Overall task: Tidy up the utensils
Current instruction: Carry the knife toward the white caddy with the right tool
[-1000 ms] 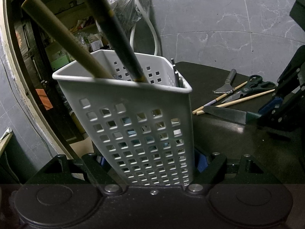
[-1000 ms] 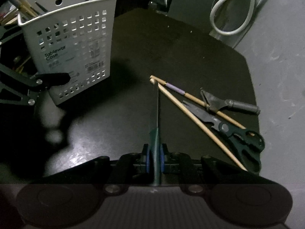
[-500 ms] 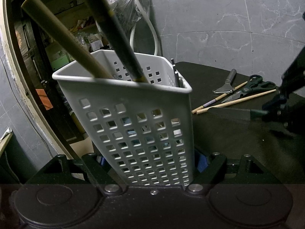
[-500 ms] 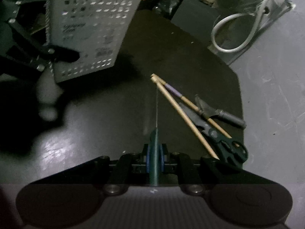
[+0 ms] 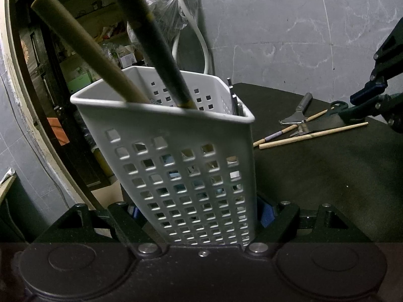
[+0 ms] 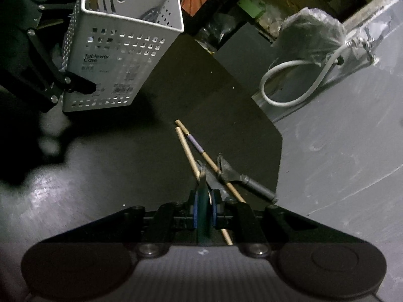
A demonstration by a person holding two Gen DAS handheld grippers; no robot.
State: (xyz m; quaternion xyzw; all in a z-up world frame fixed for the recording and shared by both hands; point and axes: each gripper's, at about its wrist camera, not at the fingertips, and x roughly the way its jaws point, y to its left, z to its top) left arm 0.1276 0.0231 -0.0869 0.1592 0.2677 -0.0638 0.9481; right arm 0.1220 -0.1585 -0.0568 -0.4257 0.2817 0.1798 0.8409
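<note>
While two loose chopsticks (image 6: pixel 191 153), a grey-handled peeler (image 6: pixel 241 177) and scissors (image 5: pixel 338 105) lie bunched near the right edge of the dark surface (image 6: pixel 141 171), a white perforated caddy (image 5: pixel 191 166) stands tilted near its left edge, long handles (image 5: pixel 83 45) leaning out of it. A white hose (image 6: pixel 284 85) loops on the floor beyond the far corner. The left gripper (image 5: pixel 199 216) has its fingers (image 5: pixel 267 212) set wide, pressing the caddy's two sides low down. The right gripper (image 6: pixel 203 209) has its fingers (image 6: pixel 194 210) drawn narrow, pinching a green-handled knife (image 6: pixel 202 188) blade-forward, angled down over the chopsticks and lifted clear of the surface.
</note>
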